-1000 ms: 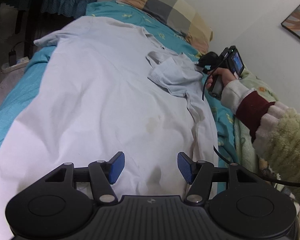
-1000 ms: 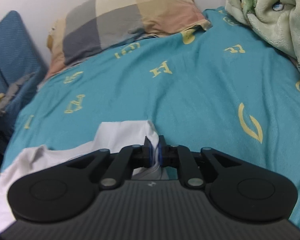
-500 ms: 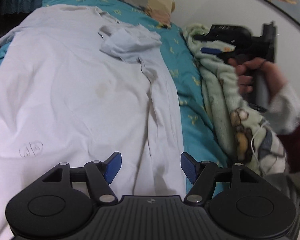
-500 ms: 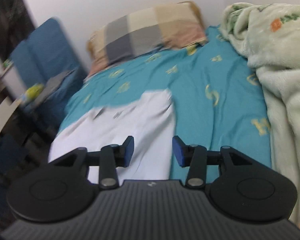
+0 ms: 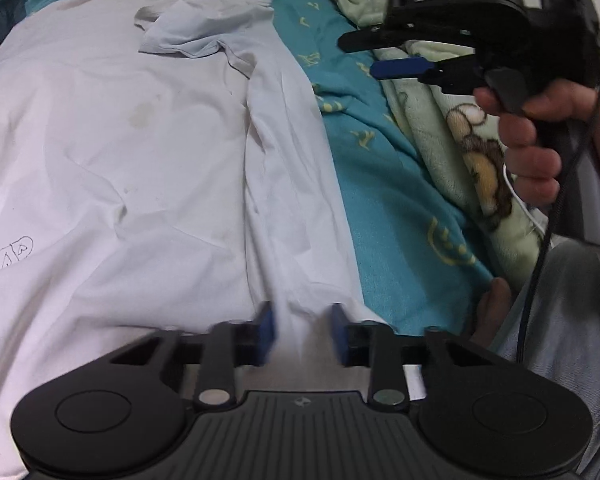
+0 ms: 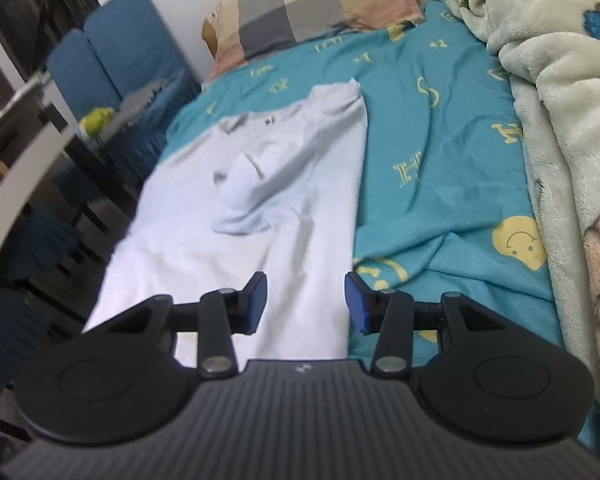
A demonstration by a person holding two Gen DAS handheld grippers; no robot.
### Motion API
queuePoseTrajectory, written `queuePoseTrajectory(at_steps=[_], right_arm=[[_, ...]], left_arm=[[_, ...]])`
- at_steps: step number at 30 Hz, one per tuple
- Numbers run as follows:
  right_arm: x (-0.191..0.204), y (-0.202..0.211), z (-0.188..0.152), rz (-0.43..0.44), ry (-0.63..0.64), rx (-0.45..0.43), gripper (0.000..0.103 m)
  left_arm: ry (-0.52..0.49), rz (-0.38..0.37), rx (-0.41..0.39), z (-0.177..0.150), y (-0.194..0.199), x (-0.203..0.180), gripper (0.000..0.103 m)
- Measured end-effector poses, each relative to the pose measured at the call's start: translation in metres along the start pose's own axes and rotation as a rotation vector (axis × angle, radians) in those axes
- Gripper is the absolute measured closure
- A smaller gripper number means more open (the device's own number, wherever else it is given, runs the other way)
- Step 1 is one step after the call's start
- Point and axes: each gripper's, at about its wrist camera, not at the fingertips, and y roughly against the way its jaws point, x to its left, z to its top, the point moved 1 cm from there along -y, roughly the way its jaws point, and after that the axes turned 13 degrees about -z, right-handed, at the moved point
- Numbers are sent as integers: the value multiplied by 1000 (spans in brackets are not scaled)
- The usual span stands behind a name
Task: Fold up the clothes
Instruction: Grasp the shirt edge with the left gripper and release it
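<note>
A white shirt (image 5: 140, 160) lies flat on the bed, its right sleeve (image 5: 204, 28) folded inward over the chest. My left gripper (image 5: 302, 334) is at the shirt's near right edge. Its jaws are closing, blurred, with a ridge of white cloth between the blue pads and a gap still showing. A hand holds my right gripper (image 5: 360, 56) in the air over the blanket, open and empty. In the right wrist view, the right gripper (image 6: 305, 302) hangs above the shirt's (image 6: 260, 200) right edge, with the folded sleeve (image 6: 252, 196) ahead.
A teal sheet (image 5: 380, 184) with yellow letters covers the bed. A green fleece blanket (image 6: 560, 120) is heaped along the right side. A plaid pillow (image 6: 316, 4) lies at the head. A blue chair (image 6: 120, 52) stands at the left. A jeans-clad leg (image 5: 572, 320) is near right.
The right gripper let go of the sleeve, opened and drew back high over the bed. The left gripper slid right to the shirt's side edge and its jaws narrowed.
</note>
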Motion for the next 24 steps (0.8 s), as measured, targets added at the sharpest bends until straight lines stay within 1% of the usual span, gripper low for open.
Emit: queuePoseTrajectory(at_steps=[1,3,8,12,15,17,18,20,22,24], right_arm=[[0,-4,-1,-5,4,12,57],[2,-8,-4,3,18,32,57],[6,-4,-7,52,48,28,57],[6,-3,-6,57,46,28,57],[5,-4,-6,55,42,33,57],[5,-4,-5,56,40,37,57],[6,-4,-6,56,41,38,57],[6,-3,-6,58,44,38,57],[7,-1,-7,59,42,34,57],[6,2,-6,62,34,25,57]], left_arm=[[-3,16,-5,-1,1,-3,101],[-5,46,-15,-3,2,-9,102],[78,100,-18,-14,5,-17,102],[92,145,12,-17,1,-13,102],[95,146,6,-17,3,-11,101],[100,146,0,-15,5,-10,98],[103,146,-9,-14,7,-9,95],[110,142,-38,-10,14,-8,66],[126,127,-85,-2,28,-4,53],[148,106,-141,8,46,4,48]])
